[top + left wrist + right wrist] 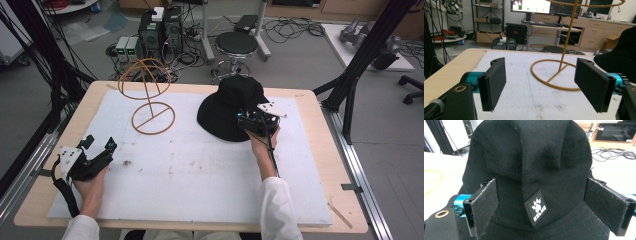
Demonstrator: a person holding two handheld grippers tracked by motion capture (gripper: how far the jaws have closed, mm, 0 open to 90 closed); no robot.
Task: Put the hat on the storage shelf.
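The right gripper (pixel 541 207) sits at the hat's (pixel 231 107) near brim, jaws spread wide on either side of the crown, gripping nothing. Its own view shows a paw-print patch (pixel 537 207) that the high view hides. Left of the hat, the left gripper (pixel 99 145) rests released. Beyond it stands the wire stand (pixel 147 95), its top cut off in the left gripper view.
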